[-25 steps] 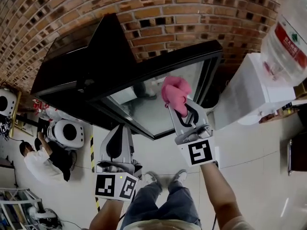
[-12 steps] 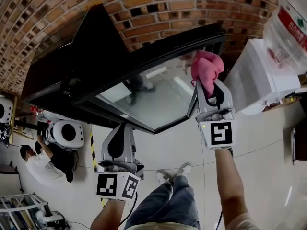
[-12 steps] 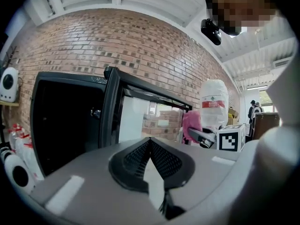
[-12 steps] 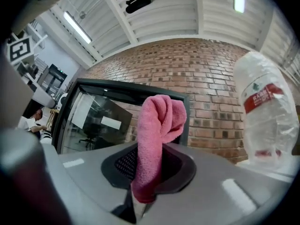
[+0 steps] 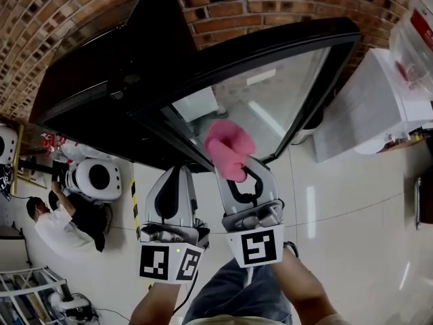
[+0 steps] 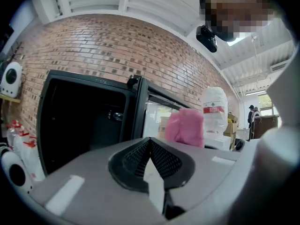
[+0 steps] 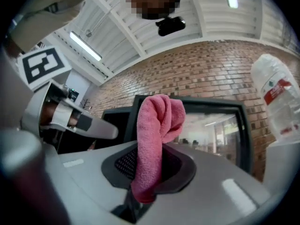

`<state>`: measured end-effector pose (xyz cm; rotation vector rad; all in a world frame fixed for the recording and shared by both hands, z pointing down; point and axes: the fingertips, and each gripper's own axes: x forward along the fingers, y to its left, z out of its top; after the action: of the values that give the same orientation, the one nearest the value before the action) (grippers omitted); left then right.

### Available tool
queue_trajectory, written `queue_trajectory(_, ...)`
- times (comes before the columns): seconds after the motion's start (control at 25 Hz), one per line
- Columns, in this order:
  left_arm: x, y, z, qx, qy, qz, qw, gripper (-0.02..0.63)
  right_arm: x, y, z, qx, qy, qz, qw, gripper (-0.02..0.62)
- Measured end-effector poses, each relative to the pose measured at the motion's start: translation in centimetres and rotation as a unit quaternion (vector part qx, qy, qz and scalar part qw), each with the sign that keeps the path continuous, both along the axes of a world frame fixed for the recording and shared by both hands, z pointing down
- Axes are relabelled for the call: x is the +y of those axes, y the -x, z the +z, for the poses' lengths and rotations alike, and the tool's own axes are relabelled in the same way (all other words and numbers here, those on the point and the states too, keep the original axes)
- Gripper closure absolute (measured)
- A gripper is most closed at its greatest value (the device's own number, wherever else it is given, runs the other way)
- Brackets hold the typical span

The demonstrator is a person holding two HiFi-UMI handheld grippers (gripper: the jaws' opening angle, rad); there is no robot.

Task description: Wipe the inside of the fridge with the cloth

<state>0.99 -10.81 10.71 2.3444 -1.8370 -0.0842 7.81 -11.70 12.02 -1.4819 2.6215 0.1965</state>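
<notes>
- Fridge (image 5: 88, 73): a black cabinet on the left against the brick wall. Its dark inside (image 6: 79, 121) is open on the left in the left gripper view, and nothing is touching it.
- Left gripper (image 5: 177, 171): held low and near, just left of the right one. Its jaws are pressed together on nothing, and the tips (image 6: 150, 142) point toward the hinge edge between opening and door.
- Cloth (image 5: 229, 147): a pink wad clenched in the right gripper (image 5: 242, 176). It stands up out of the jaws, and a tail hangs down through the recess (image 7: 149, 170).
- Where the cloth is: in the head view it lies over the near edge of the door (image 5: 270, 93). It is outside the cabinet, and whether it brushes the frame cannot be told.
- Door: swung out to the right, with its glass pane facing up at the camera.
- Far right: a white dispenser (image 5: 365, 114) with a water bottle (image 5: 416, 39), clear of both tools.
- Step, as I judge it: the approach. The cloth is gripped and raised, and wiping has not started.
- Next move: carry the cloth left, round the door's near edge and into the dark opening. Then press the wad flat on an inner wall or shelf and drag it.
- What the move calls for: a steady clamp, since the wad could slip under pressure. The idle left gripper should keep out of the opening, or steady the door.
</notes>
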Motion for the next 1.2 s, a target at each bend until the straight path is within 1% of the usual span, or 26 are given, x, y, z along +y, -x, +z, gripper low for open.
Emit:
queue_trajectory(0.12, 0.9, 1.7, 1.0, -0.001, 0.007, -0.006, 1.0, 0.591, 1.0, 5.0, 4.0, 0.049, 0.027, -0.047, 0.997, 0.534)
queue_trajectory(0.2, 1.4, 2.2, 1.7, -0.002, 0.012, -0.004, 0.9999, 0.591, 1.1, 6.4, 5.5, 0.062, 0.03, -0.057, 0.996, 0.534)
queue_trajectory(0.32, 2.1, 2.2, 3.1, -0.007, 0.021, -0.003, 0.9998, 0.591, 0.9, 6.5, 7.0, 0.062, 0.038, -0.052, 0.996, 0.534)
queue_trajectory(0.44, 2.0, 2.2, 3.7, -0.009, 0.023, -0.011, 0.9996, 0.591, 0.3, 5.6, 8.0, 0.067, 0.04, -0.047, 0.996, 0.534)
queue_trajectory(0.52, 1.6, 1.7, 3.9, -0.006, 0.02, -0.015, 0.9997, 0.591, -0.5, 4.2, 8.3, 0.076, 0.035, -0.039, 0.996, 0.534)
queue_trajectory(0.64, 1.1, 0.3, 4.3, -0.011, 0.016, -0.016, 0.9997, 0.591, -1.6, 0.9, 8.8, 0.083, 0.034, -0.023, 0.996, 0.534)
queue_trajectory(0.8, 0.7, -2.1, 4.7, -0.011, 0.02, -0.028, 0.9994, 0.591, -3.5, -4.6, 9.2, 0.082, 0.023, 0.002, 0.996, 0.534)
queue_trajectory(0.96, 0.7, -4.8, 5.5, -0.013, 0.029, -0.035, 0.9989, 0.591, -6.0, -10.2, 10.3, 0.085, 0.023, 0.025, 0.996, 0.534)
queue_trajectory(1.2, 0.5, -7.3, 6.4, -0.006, 0.043, -0.069, 0.9967, 0.591, -9.2, -16.6, 10.6, 0.094, 0.016, 0.039, 0.995, 0.534)
